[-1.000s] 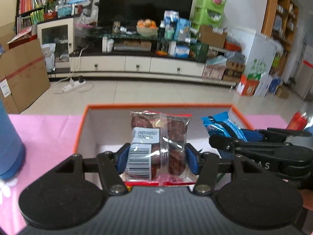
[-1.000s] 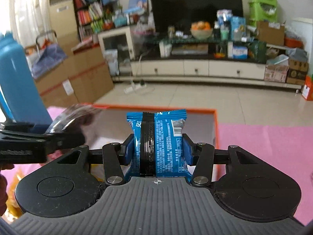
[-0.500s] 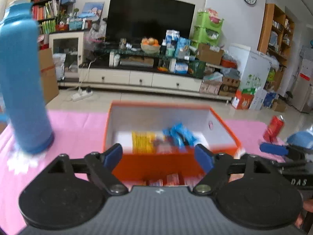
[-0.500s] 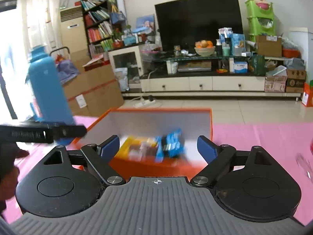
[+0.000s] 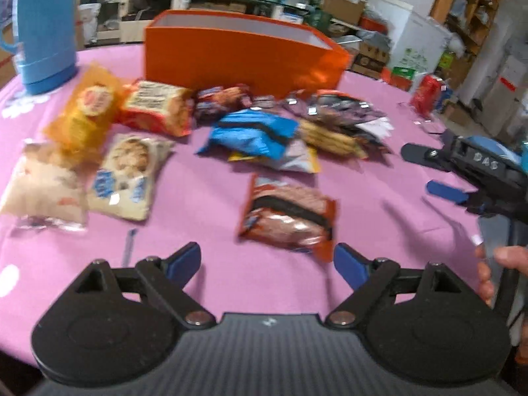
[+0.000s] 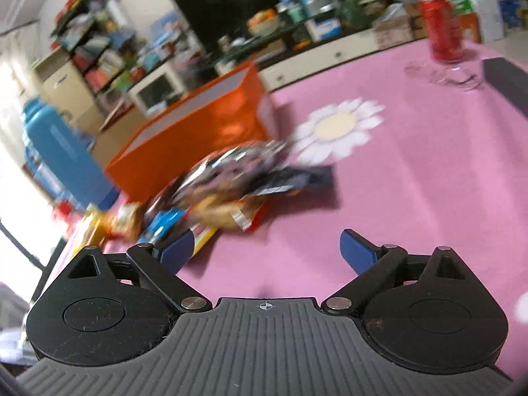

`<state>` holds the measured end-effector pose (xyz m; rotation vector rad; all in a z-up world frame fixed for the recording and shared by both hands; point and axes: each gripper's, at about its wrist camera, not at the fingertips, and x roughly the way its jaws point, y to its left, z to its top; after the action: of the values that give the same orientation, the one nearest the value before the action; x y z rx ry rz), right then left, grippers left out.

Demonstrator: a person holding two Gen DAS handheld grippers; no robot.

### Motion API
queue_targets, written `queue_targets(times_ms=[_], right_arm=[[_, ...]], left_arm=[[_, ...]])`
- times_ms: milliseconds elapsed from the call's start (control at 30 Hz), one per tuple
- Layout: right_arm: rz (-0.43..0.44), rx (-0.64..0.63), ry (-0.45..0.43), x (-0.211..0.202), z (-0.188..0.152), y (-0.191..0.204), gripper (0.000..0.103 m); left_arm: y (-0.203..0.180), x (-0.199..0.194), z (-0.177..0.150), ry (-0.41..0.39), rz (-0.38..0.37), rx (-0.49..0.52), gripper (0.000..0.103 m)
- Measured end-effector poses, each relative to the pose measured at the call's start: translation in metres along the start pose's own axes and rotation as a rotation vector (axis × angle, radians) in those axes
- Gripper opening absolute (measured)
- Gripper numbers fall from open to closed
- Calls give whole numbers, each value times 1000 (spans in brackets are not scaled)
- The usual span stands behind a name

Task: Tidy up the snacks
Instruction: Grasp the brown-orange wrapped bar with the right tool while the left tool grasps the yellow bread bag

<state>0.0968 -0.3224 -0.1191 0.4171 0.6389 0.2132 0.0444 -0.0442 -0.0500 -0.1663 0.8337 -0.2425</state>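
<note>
Both tools have let go of their packets and drawn back from the orange box [image 5: 244, 56]. Left tool [image 5: 266, 262] spread, empty; right tool [image 6: 266, 249] opening, empty. Blue flask [image 5: 44, 29] far-left corner, snacks [image 5: 250, 132] mid-desk before the box, red can [image 6: 444, 29] far-right edge.

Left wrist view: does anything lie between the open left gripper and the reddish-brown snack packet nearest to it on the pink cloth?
Nothing visible does. The left gripper is open and empty, and only bare pink cloth lies between it and the reddish-brown packet, which sits apart from the other snacks.
</note>
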Motion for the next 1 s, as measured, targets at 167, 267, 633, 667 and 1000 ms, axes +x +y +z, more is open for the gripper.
queue_targets(times_ms=[167,267,633,667,1000], right_arm=[[3,109,-3,-1,5,-21,89],[-15,117,-6,-3,4,-25,91],[-23,138,7,0,7,-30,93],[-28,140,6,0,7,-30,93],[-60,175,-26,-5,9,-40,94]], left_arm=[[-16,22,9,22,-36,8,86],[-25,38,23,7,-10,46,86],[-83,65,28,14,-125,177,86],[-92,66,25,14,-137,200,86],[-42,-16,24,-202,190,377,92]])
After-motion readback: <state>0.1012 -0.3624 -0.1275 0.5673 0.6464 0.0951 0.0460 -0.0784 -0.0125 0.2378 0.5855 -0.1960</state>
